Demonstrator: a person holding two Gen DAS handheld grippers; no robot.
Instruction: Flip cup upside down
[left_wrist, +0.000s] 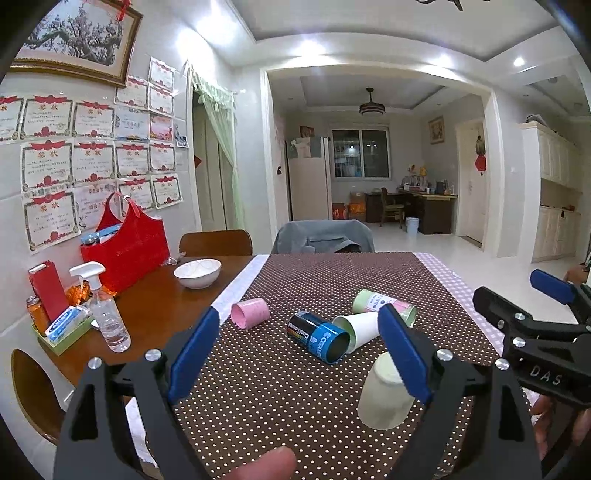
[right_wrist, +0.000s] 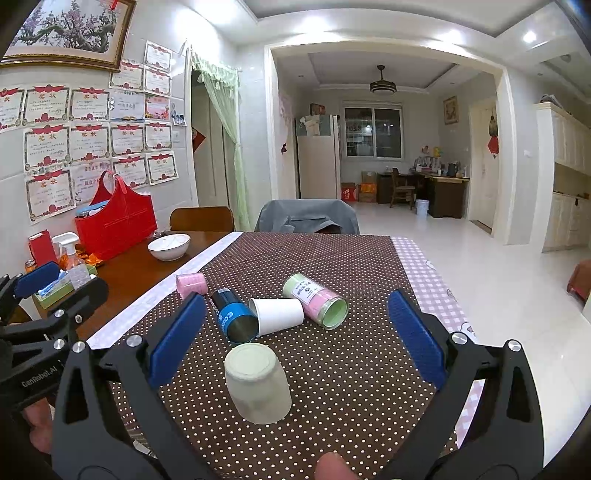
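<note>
A pale green cup (right_wrist: 256, 384) stands upside down on the dotted brown tablecloth (right_wrist: 351, 369), between the open fingers of my right gripper (right_wrist: 295, 332), which holds nothing. In the left wrist view the same cup (left_wrist: 384, 398) is partly hidden behind the right finger of my left gripper (left_wrist: 299, 350), which is open and empty. Beyond it, lying on their sides, are a white paper cup (right_wrist: 277, 314), a blue-black cup (right_wrist: 234, 315), a green-pink cup (right_wrist: 317, 302) and a pink cup (right_wrist: 191, 283).
A white bowl (right_wrist: 169, 246), red bag (right_wrist: 114, 221), spray bottle (left_wrist: 105, 310) and tissue box (left_wrist: 64, 325) sit on the bare wood at the left. Chairs (right_wrist: 308, 218) stand at the table's far edge. The cloth's right edge drops to the floor.
</note>
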